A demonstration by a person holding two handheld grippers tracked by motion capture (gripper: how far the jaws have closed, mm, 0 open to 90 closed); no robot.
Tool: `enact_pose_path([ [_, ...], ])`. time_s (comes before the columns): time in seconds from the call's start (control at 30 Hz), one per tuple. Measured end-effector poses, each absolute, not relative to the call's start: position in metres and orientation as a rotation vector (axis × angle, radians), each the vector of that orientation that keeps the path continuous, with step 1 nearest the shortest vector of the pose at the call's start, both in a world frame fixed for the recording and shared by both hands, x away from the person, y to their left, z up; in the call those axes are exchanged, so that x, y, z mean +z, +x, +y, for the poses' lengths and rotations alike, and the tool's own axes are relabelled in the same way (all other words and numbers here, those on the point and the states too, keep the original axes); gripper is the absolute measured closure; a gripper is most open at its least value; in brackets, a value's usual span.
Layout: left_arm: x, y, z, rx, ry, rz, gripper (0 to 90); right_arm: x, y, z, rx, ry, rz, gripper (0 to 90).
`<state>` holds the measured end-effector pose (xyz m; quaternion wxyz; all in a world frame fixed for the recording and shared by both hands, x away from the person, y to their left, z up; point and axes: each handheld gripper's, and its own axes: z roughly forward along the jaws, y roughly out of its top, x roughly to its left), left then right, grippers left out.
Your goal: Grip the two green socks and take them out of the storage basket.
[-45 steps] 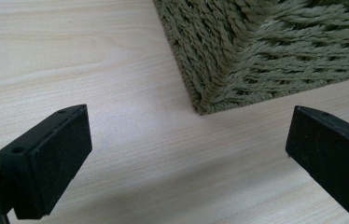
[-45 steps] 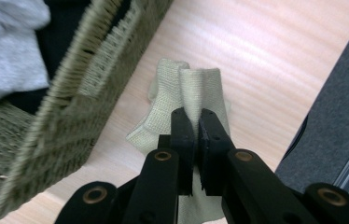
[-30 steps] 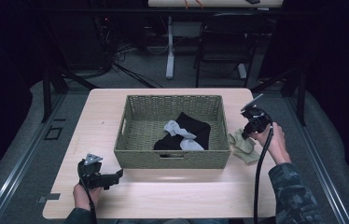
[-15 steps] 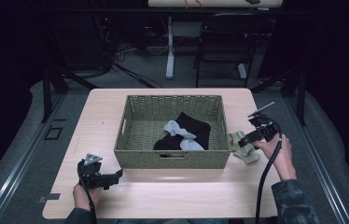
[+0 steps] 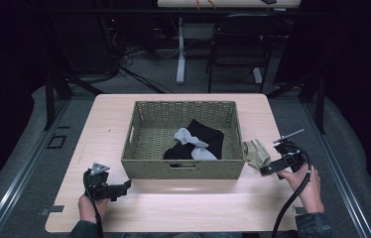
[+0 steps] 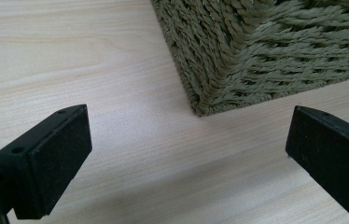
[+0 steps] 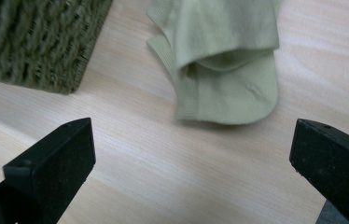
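Table point(image 5: 183, 208) front edge bare; both tongs wide apart, empty; sock point(image 7: 224, 60) beside basket point(image 5: 183, 168).

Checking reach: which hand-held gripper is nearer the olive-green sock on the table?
Right. The right hand-held gripper sits just beside the olive-green sock, jaws open, not touching. The left hand-held gripper is past the basket's opposite corner.

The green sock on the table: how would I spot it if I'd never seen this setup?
Find the woven basket in the middle of the table. Just outside its right wall, the green sock lies folded on bare wood. The grey and black clothes lie inside the basket instead.
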<state>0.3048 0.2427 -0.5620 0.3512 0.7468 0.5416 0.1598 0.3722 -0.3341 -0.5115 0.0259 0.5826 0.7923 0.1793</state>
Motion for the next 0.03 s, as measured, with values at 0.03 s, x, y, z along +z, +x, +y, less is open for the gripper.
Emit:
enact_pose_path([
  [0.03, -0.562, 0.3048, 0.2427, 0.414, 1.933, 1.402, 0.1, -0.5118, 0.3729, -0.3357, 0.527, 1.795, 2.472, 0.0],
])
